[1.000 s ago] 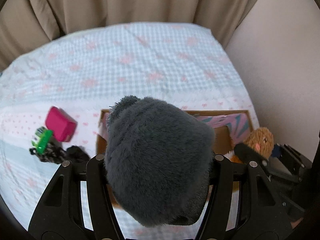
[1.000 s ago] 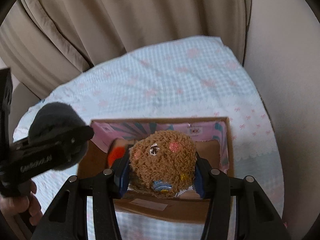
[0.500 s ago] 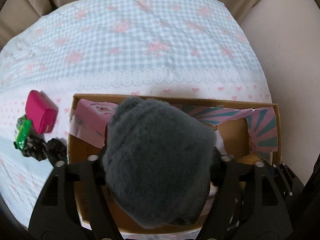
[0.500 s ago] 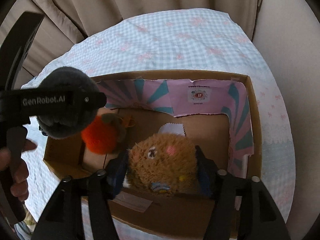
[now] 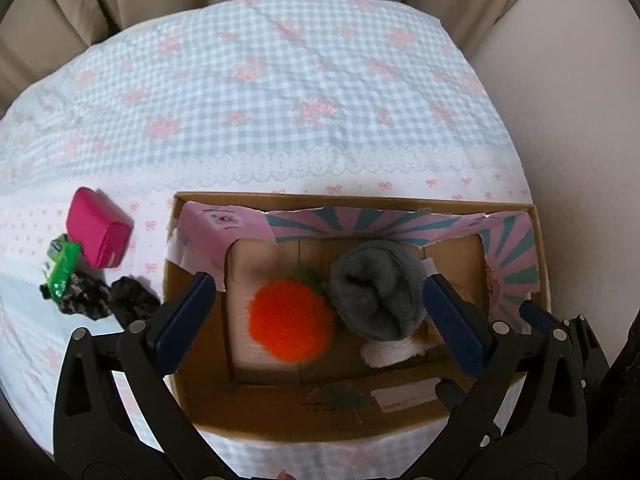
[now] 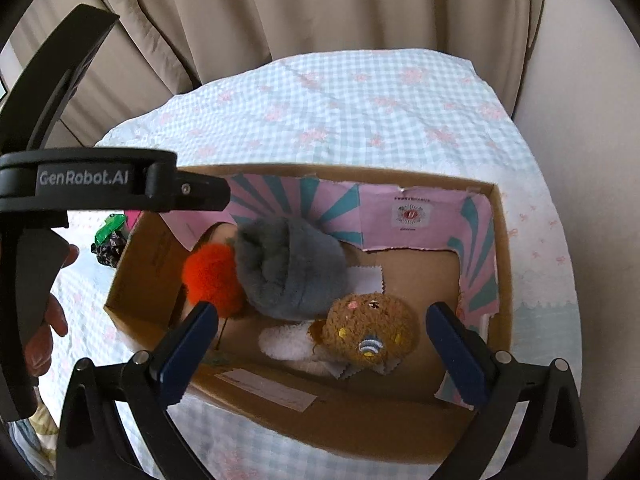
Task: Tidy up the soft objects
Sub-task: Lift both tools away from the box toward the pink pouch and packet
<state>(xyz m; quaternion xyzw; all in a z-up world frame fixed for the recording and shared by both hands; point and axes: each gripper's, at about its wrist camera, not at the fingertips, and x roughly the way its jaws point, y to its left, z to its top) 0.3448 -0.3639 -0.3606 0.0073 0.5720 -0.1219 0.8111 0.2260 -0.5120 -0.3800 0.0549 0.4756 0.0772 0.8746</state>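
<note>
- Inside the cardboard box (image 6: 486, 280), three soft toys sat together: grey plush (image 6: 288, 268) in the middle, orange pompom (image 6: 212, 276) touching its left side, brown plush (image 6: 370, 332) just right of it on a white fluffy piece (image 6: 288, 346).
- Left gripper (image 5: 320, 312) hung above the box, pointing steeply down, jaws opening, blue pads clear of the grey plush (image 5: 376, 288); the toy lay loose on the box floor, nothing pinched.
- Right gripper (image 6: 320, 340) likewise: jaws opening, brown plush between the pads but untouched on both sides, resting on the box floor.
- Reading: both toys were brought over the box so they'd land inside its walls; wide jaws let the fur slip free without dragging.
- Box lay on a checked floral bedspread (image 5: 280, 92), its walls keeping the toys from rolling off.
- Outside, left of the box: pink pouch (image 5: 98, 228), green packet (image 5: 60, 266), dark fuzzy item (image 5: 132, 300). The last looked soft, so likely a later candidate; can't tell what it was.
- Risk: plush fur could snag on a pad when lifting out.
</note>
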